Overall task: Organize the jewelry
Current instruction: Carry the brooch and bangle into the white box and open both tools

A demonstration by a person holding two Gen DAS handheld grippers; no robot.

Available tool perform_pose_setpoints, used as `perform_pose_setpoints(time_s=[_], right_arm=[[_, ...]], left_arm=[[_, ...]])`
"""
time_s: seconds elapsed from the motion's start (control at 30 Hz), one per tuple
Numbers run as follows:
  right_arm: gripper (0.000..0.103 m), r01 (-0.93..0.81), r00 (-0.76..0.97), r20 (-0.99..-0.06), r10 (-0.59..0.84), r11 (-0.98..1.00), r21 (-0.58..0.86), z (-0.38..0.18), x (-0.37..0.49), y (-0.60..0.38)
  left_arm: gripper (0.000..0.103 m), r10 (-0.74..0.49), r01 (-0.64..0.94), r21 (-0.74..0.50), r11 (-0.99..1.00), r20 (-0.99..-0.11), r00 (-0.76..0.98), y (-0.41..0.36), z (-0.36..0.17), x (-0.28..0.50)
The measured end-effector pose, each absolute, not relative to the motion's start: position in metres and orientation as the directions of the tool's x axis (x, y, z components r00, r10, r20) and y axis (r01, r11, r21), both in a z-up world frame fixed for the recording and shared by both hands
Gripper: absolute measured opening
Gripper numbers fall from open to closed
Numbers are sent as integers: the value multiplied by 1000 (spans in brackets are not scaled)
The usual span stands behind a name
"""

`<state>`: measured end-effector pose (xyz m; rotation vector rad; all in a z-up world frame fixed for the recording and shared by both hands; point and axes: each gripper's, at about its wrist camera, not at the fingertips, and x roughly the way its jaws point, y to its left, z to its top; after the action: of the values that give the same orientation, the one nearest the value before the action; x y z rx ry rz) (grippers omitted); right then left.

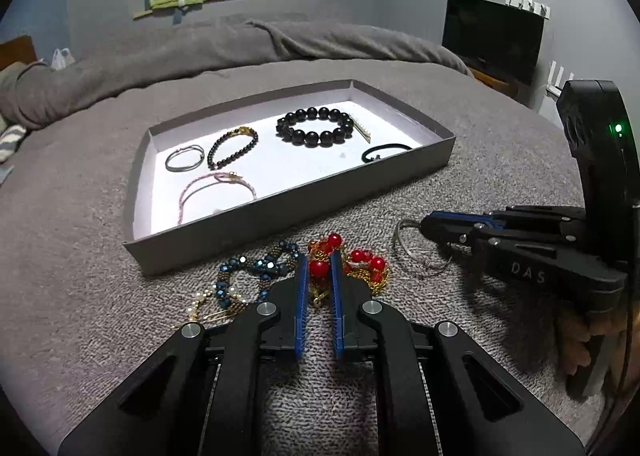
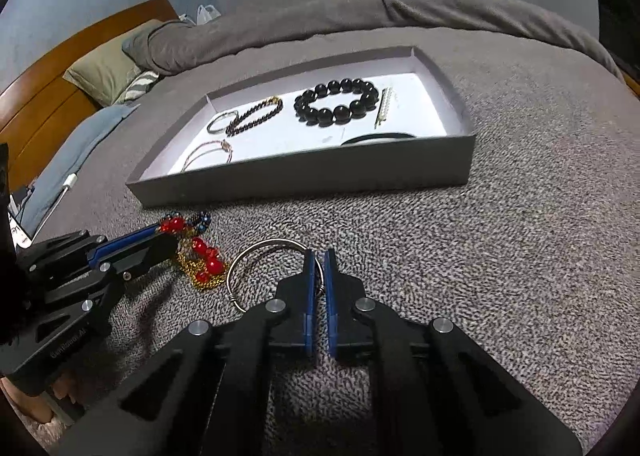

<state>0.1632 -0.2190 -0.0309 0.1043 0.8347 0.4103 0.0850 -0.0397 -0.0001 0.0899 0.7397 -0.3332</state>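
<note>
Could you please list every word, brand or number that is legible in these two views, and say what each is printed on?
"DAS" – pale letters on the black arm of the right claw, seen from the left wrist.
"GenRobot.AI" – small pale print on the black body of the left claw, seen from the right wrist; small, so a likely reading only.
The black screen carries a tiny mark at its lower edge, too small to read.
Nothing legible on the grey box.

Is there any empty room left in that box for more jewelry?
Yes. The tray floor is bare in the middle, between the pink cord bracelet and the black hair tie. The back is crowded: the big black bead bracelet lies against the hair clip.
</note>
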Motion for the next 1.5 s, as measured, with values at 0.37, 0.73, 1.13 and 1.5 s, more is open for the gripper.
perform_pose_setpoints(time_s=[0.37, 0.73, 1.13, 1.5], right_arm=[[5, -315, 687, -627, 368, 928, 200, -5, 150, -225], [5, -279, 743, -576, 341, 940, 197, 24, 160, -243], [5, -267, 779, -539, 320, 947, 177, 52, 224, -236], [5, -319, 698, -645, 311, 942, 108, 8, 258, -196]], left_arm=[[12, -284, 339, -41, 940, -645, 709, -37, 12, 76], [11, -298, 328, -49, 943, -559, 774, -25, 60, 75], [11, -271, 282, -64, 957, -543, 795, -12, 73, 140], [11, -344, 319, -160, 934, -641, 686, -26, 23, 191]])
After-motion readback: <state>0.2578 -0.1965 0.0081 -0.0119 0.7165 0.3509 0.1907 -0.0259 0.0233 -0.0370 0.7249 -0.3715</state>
